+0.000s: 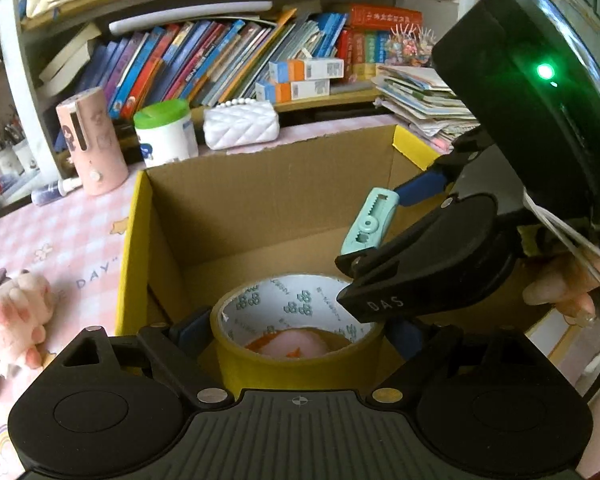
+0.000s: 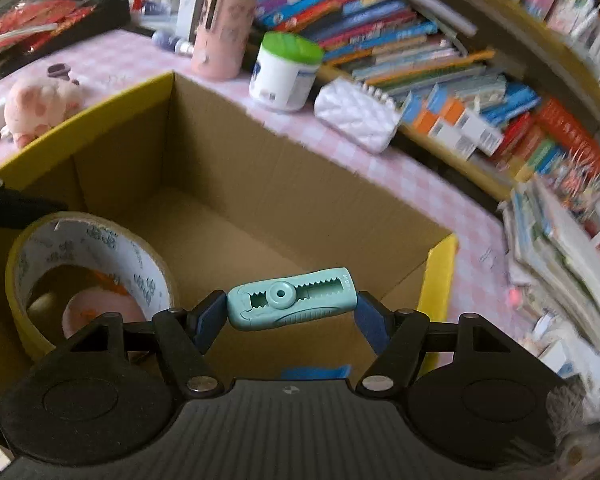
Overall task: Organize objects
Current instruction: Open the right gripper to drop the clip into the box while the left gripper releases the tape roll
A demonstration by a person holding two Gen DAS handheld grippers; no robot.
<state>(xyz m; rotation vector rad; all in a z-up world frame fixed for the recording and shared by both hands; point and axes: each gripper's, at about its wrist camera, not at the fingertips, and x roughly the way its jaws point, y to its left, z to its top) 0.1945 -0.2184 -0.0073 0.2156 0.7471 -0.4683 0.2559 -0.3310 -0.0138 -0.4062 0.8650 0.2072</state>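
1. Right tongs (image 2: 292,312) clamped end-to-end on a mint correction-tape dispenser (image 2: 292,304), held level above the open cardboard box (image 2: 220,160). The pads bear only on the two short ends, so the hold looks thin.
2. Left tongs (image 1: 296,332) clamped across a roll of yellow tape (image 1: 296,320), roll upright-ish with its hole facing the camera, over the near-left part of the box. Something pink and orange shows through the hole; cannot tell what.
3. Step in hand, judged: drop both items into the box. To do it well, lower before opening the tongs so the dispenser doesn't bounce, and keep the two grippers apart, since the right one sits close over the roll in the left view.
4. Aim the dispenser at the bare box floor mid-right, away from the roll. A roll set down on edge may roll off, so lay it flat.
5. Further out on the pink checked counter (image 2: 380,168): plush toy (image 1: 12,316), pink cylinder (image 1: 92,144), green-lid tub (image 1: 166,130), white quilted pouch (image 1: 242,122). All outside the box.
6. Bookshelf (image 1: 228,68) behind.
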